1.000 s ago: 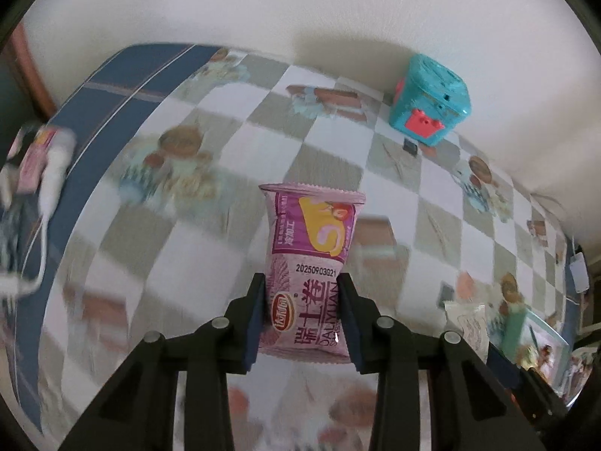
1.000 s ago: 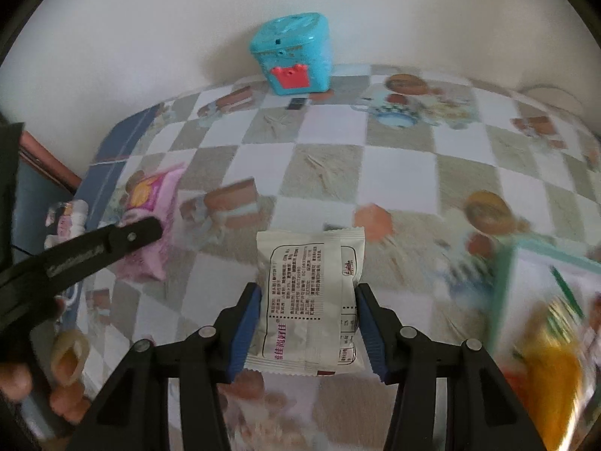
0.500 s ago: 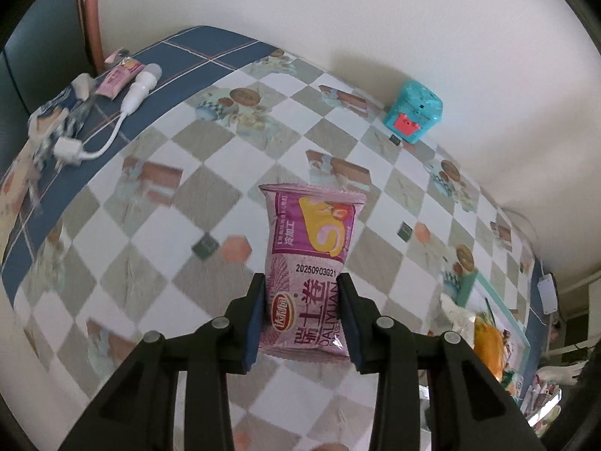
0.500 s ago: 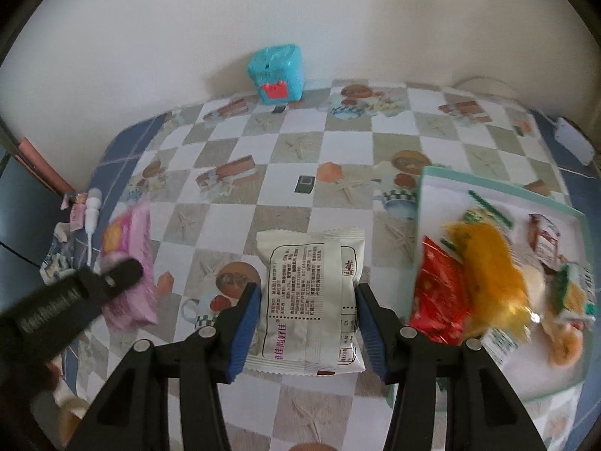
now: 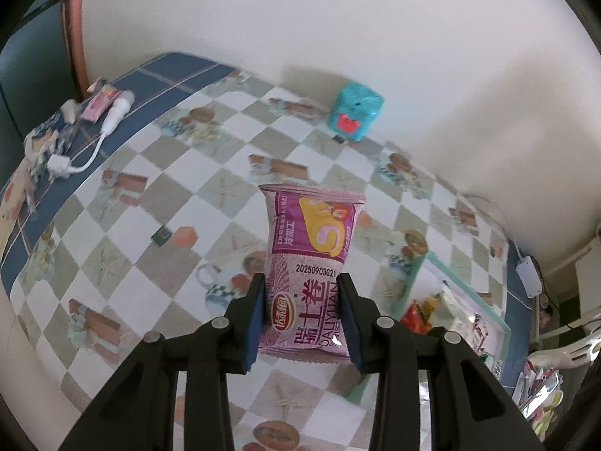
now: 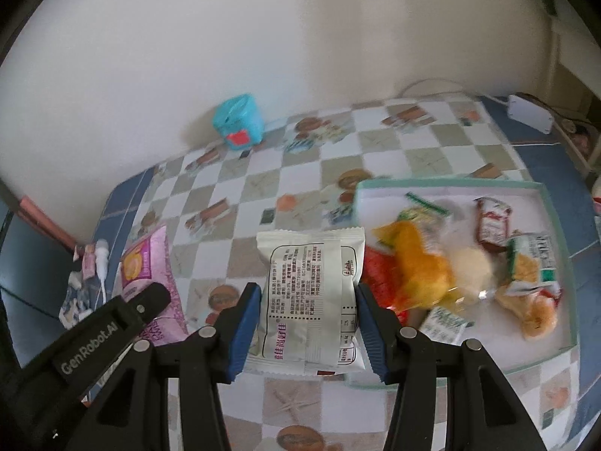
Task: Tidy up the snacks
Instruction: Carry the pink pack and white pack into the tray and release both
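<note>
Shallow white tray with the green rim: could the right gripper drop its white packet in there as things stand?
Probably yes. The right gripper, shut on the white snack packet, hangs beside the shallow white tray with the green rim; the tray is open-topped, with bare floor near its far corner.

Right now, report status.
Left hand-held gripper shut on pink snack pack. Right hand-held gripper shut on white snack pack. Tray ahead, nothing blocking.

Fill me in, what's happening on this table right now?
A person is sorting snacks with two handheld grippers. The left gripper is clamped on a pink snack pack; the right gripper is clamped on a white snack pack. Both are held above the checkered tablecloth, next to a green-rimmed tray that holds several snacks.
</note>
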The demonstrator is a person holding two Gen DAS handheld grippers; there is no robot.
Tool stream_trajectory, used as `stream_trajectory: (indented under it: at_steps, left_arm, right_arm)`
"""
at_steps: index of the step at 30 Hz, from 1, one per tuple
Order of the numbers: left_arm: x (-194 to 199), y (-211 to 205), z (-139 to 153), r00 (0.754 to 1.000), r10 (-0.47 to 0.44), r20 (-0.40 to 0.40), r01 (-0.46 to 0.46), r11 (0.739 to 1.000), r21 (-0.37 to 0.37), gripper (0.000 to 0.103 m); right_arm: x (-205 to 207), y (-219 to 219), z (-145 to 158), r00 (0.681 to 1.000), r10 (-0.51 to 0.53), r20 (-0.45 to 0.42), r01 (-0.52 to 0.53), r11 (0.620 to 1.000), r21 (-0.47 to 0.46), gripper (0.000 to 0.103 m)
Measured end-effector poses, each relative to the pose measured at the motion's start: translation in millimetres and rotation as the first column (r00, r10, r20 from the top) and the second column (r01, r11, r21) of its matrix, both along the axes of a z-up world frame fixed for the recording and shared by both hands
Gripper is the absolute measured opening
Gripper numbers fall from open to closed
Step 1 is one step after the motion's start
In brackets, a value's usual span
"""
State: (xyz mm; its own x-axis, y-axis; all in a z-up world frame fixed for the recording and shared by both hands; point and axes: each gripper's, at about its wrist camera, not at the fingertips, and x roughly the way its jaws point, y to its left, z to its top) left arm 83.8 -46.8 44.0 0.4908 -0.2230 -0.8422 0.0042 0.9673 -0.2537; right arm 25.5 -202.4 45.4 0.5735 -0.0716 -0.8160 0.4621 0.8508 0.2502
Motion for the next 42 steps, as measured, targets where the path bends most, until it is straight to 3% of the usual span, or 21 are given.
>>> stream_trajectory:
  at_steps: [8,16,24,33,36,42]
  left_arm:
    - [-11.5,-18.3,-6.8,0.999,-0.047,0.005,0.046,0.998,0.029,0.039]
    - [-27.5,-42.1,-12.1,0.989,-0.148,-0.006,0.148,0.989,0.014,0.039]
    - [-50.6,-94.3,-12.6,0.946,-0.324,-0.002,0.324,0.946,0.027,0.039]
    - [-73.2,-145.0,-35.9,0.883,-0.466,-0.052,0.469,0.878,0.097,0.04]
    - [-71.4,-151.1,-51.1,0.878,-0.47,-0.094,0.479,0.871,0.11,0.04]
    - [-65.4,-148.5,-72.6,0.867,-0.466,-0.178,0.481,0.875,0.049,0.04]
  right_arm:
    - [-23.5,-47.9,3.7,0.992,-0.126,0.004,0.126,0.992,0.011,0.054]
    - [-55.3,-108.1,-9.0,0.957,-0.287,-0.042,0.289,0.957,0.039,0.054]
    - [-83.6,-153.2,-20.4,0.912,-0.404,-0.078,0.41,0.908,0.085,0.054]
    - [-72.3,-150.7,-29.5,0.931,-0.348,-0.108,0.36,0.926,0.116,0.055]
    - [-61.7,-147.2,-50.2,0.937,-0.309,-0.163,0.333,0.932,0.147,0.055]
    - [-56.8,-145.3,-67.8,0.932,-0.297,-0.205,0.333,0.928,0.165,0.055]
